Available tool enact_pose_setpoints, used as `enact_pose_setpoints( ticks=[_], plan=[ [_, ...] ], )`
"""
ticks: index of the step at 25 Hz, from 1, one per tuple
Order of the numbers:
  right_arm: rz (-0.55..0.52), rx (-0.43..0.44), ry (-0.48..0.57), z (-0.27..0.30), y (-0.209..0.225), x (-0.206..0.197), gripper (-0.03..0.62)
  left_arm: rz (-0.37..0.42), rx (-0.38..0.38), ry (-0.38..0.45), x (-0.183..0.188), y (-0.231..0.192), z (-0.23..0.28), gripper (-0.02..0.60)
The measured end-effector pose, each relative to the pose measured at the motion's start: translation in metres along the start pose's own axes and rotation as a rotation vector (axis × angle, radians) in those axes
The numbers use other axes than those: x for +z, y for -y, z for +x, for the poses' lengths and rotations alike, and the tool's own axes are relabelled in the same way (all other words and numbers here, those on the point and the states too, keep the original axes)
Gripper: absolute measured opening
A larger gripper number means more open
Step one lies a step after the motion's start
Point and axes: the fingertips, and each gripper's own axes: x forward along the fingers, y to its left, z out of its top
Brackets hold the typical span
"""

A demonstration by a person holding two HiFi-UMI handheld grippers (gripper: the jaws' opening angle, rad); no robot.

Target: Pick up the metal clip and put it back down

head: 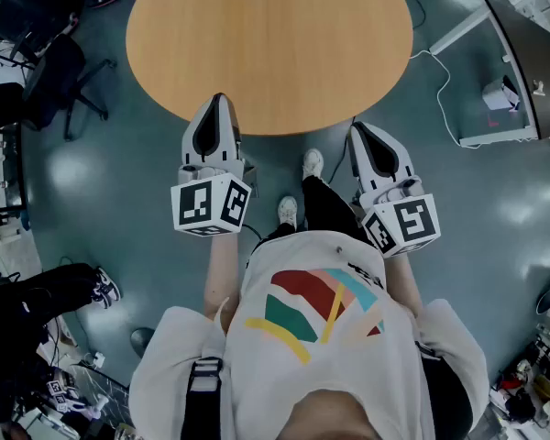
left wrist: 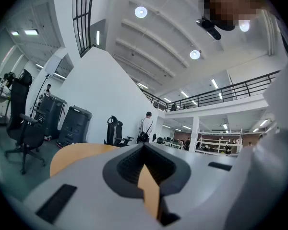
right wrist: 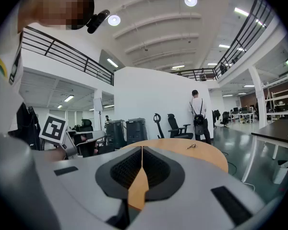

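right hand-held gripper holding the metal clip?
No, the right hand-held gripper is shut on nothing; the metal clip lies on the table beyond it.

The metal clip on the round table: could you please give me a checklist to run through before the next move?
1. Metal clip found: ok, lying on the table, towards its far side from the right claw.
2. Right claw open for grasping: not ok, shut and empty.
3. Left claw free: ok, shut on nothing.
4. Claws close to the clip: not ok, both at the table's near edge.
5. Which way the clip lies: cannot tell, too small.
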Motion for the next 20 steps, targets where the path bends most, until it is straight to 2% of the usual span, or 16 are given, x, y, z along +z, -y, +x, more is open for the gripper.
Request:
enact_pose_setpoints(
  ticks=[4, 10, 16, 20],
  plan=[
    [0.01, -0.017, 0.012, 0.024, 0.025, 0.002, 0.015, 0.01, 0.007, 0.008, 0.002, -0.005, 0.028, 0.043],
    [0.022, 0.04, 0.052, 0.104, 0.064, 0.008, 0.015, 0.051, 0.041, 0.013, 0.006, -0.025, 0.08, 0.043],
    [0.074, 0.165, 0.101, 0.223, 0.147, 0.045, 0.015, 0.078, 0.069, 0.021, 0.022, -0.04, 0.21, 0.043],
    [0.086, 0.222, 0.081, 0.284, 0.2, 0.056, 0.015, 0.064, 0.061, 0.024, 0.022, -0.038, 0.295, 0.043]
  ],
)
